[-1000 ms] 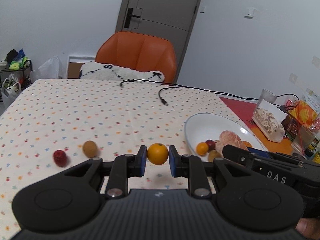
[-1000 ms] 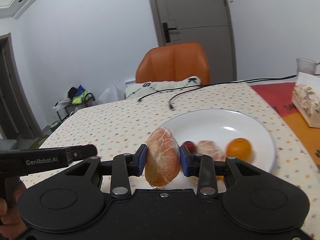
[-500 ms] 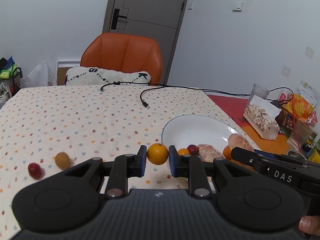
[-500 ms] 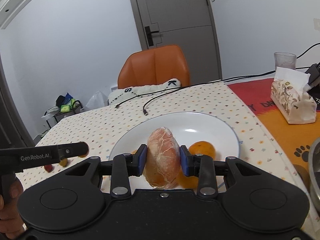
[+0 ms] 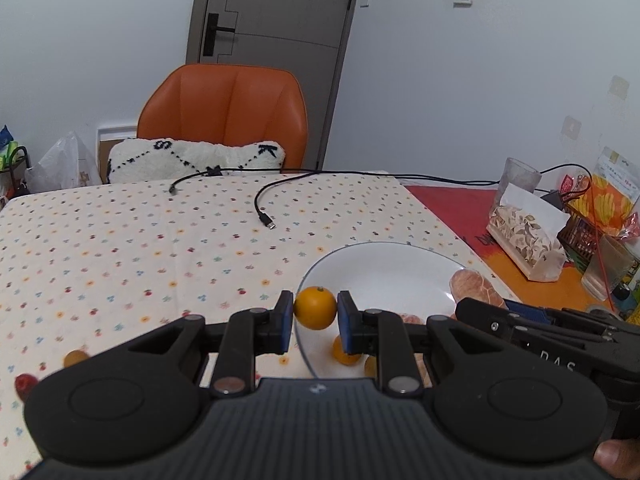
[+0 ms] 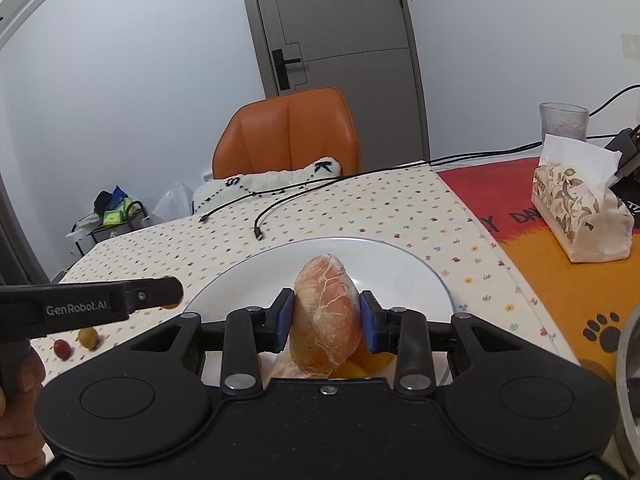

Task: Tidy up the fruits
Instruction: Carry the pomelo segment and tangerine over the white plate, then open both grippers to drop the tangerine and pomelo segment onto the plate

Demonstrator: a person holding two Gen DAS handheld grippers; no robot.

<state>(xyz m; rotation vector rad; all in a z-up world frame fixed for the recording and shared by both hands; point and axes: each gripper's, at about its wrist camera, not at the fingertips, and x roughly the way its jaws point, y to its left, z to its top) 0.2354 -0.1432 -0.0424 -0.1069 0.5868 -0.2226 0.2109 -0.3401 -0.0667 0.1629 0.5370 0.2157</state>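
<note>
Both grippers have swung in over the white plate [image 6: 424, 276] in the last second — my left gripper [image 5: 315, 315] clamps the orange [image 5: 315, 307] above its near rim, my right gripper [image 6: 326, 320] pinches the peeled pomelo segment [image 6: 326, 312] over its middle. I judge both drops are next; a red fruit [image 6: 62, 349] and a brown one [image 6: 88, 338] remain on the tablecloth [image 5: 120, 248].

The tablecloth [image 5: 120, 240] is cream with small coloured dots. The plate [image 6: 400, 272] is white, the chair [image 5: 224, 116] orange, the tissue pack [image 6: 576, 216] leaf-patterned.

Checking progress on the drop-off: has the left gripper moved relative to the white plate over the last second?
Yes. The left gripper, holding the orange, has shifted right, now over the white plate's near-left rim.
</note>
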